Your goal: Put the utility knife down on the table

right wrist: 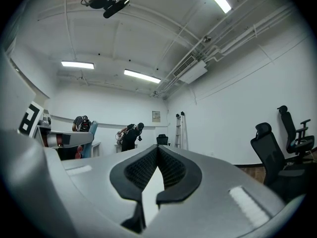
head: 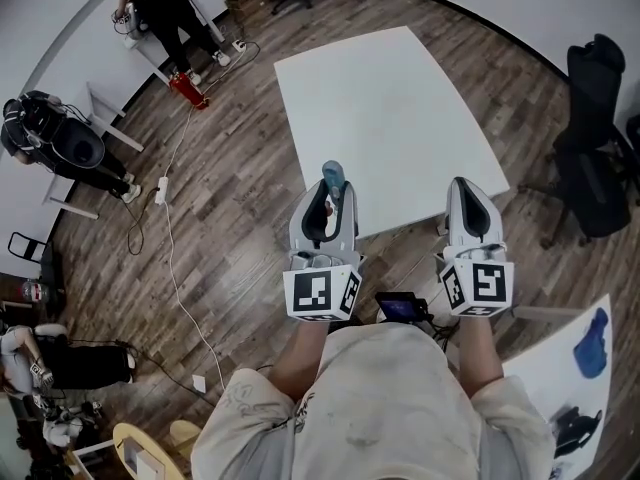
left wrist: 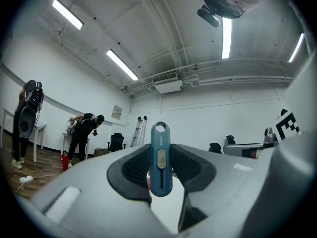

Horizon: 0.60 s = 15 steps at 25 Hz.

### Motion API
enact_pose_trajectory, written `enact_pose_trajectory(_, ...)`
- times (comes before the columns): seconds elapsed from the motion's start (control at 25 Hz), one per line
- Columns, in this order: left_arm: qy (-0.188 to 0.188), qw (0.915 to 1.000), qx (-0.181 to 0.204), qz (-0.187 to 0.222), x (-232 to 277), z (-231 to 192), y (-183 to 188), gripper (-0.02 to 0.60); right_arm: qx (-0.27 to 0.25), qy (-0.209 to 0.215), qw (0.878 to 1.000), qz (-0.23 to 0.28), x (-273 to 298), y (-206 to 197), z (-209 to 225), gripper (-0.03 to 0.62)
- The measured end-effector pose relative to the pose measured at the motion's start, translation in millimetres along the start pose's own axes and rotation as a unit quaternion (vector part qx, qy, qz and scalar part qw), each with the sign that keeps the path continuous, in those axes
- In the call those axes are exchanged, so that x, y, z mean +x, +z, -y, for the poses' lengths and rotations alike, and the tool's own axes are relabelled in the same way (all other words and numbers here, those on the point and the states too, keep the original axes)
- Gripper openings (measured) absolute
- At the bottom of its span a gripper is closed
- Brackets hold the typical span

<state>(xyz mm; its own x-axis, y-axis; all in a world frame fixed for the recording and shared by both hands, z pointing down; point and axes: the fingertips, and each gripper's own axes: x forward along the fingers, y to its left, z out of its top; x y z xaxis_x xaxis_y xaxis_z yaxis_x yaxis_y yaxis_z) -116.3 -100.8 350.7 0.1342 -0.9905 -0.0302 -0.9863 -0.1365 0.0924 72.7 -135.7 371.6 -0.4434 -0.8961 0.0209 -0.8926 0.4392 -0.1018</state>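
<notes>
The person is holding the left forearm (head: 298, 356) and the right forearm (head: 480, 353) out side by side in front of the body, each one carrying a white hand-held gripper that is pointing forward with its marker cube nearest the chest. The left hand-held gripper (head: 330, 196) is clamping its dark ribbed pads on a slim blue plastic utility knife (left wrist: 161, 160), which is standing on end between the jaws with its looped end rising above them. The right hand-held gripper (head: 462, 186) is carrying nothing, its jaws meeting at the tips.

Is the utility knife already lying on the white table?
No, the left claw holds the blue utility knife upright between its jaws, off the table.
</notes>
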Motion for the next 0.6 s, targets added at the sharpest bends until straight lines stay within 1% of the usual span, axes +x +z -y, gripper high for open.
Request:
enact_pose_trajectory(0.2, -0.001, 1.0, -0.002, -0.003, 2.5, 4.8, 0.3, 0.147, -0.001, -0.004, 1.0, 0.0, -0.4, -0.9, 5.7, 0.005)
enact_pose_trajectory(0.6, -0.025, 0.9996, -0.014, 0.005, 17.1, 19.2, -6.1, 0.147, -0.016, -0.017, 1.0, 0.004, -3.5, 1.7, 15.0, 0.005)
